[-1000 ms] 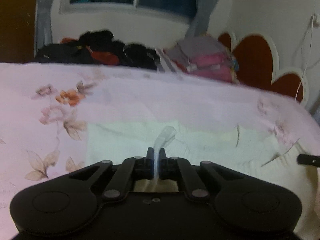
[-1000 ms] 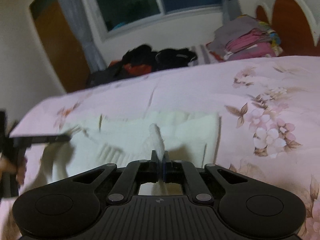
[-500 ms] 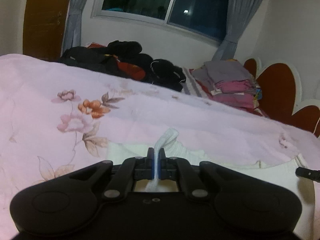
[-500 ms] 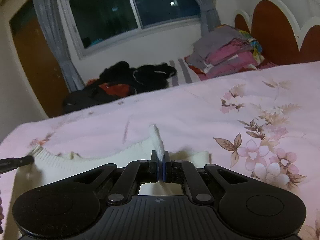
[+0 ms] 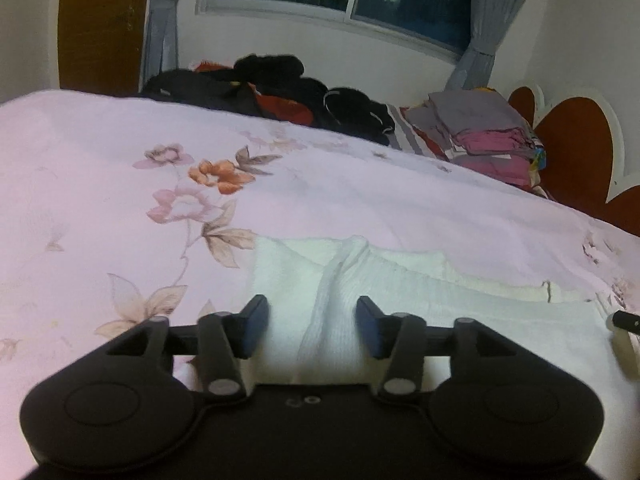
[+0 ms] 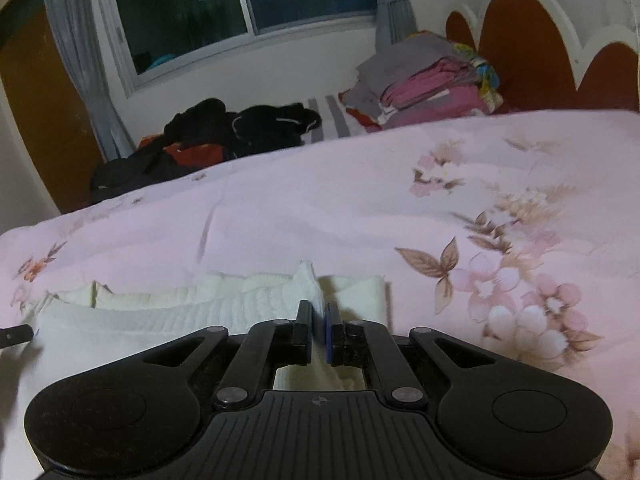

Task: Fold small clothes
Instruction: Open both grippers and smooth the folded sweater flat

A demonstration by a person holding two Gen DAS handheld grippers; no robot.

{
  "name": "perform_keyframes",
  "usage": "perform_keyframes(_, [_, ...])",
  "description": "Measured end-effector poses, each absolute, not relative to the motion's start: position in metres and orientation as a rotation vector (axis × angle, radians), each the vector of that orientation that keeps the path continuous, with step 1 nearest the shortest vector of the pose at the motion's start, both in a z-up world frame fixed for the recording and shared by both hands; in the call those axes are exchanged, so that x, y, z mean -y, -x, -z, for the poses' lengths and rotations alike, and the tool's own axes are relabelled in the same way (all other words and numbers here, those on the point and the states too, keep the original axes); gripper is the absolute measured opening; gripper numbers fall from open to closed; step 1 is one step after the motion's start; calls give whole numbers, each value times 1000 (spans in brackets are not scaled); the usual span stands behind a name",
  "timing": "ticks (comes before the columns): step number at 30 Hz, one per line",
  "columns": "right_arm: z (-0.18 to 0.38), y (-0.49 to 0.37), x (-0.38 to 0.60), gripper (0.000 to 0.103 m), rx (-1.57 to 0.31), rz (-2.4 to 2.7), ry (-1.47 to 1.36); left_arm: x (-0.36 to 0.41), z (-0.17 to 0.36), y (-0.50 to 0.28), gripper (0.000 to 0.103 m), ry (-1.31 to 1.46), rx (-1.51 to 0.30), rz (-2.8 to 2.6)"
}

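Note:
A cream knitted garment (image 5: pixel 420 300) lies folded flat on the pink flowered bedspread (image 5: pixel 120 184). My left gripper (image 5: pixel 312 328) hovers over its left edge; its jaws are opening, and a ridge of the knit lies loose between the pads without being pressed. In the right wrist view the same cream garment (image 6: pixel 180 312) spreads to the left, and my right gripper (image 6: pixel 319 330) is shut on a pinch of its right edge, a peak of fabric standing up from the pads. The other gripper's tip (image 6: pixel 16 334) shows at the far left.
A heap of dark clothes (image 5: pixel 280 96) and a stack of folded grey and pink clothes (image 5: pixel 480 136) lie at the bed's far side, below the window (image 6: pixel 240 4). A red and white headboard (image 6: pixel 540 48) stands at the right.
My left gripper let go of the garment's edge and its jaws spread apart; the pinched fabric dropped onto the bed. Both grippers came down with the garment, and the right one kept its grip.

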State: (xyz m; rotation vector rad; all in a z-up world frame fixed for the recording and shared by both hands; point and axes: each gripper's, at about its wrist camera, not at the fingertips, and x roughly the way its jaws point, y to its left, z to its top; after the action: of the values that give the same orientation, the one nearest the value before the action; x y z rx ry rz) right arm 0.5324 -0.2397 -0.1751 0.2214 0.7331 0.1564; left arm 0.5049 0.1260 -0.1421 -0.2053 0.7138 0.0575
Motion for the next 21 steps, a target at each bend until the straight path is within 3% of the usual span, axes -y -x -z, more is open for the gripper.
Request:
perform_keyframes(9, [159, -499, 194, 4, -744, -297, -170, -89, 118, -472, 50, 139, -698, 48])
perform_keyframes(21, [188, -490, 204, 4, -799, -217, -130, -79, 150, -461, 50, 41, -769, 49])
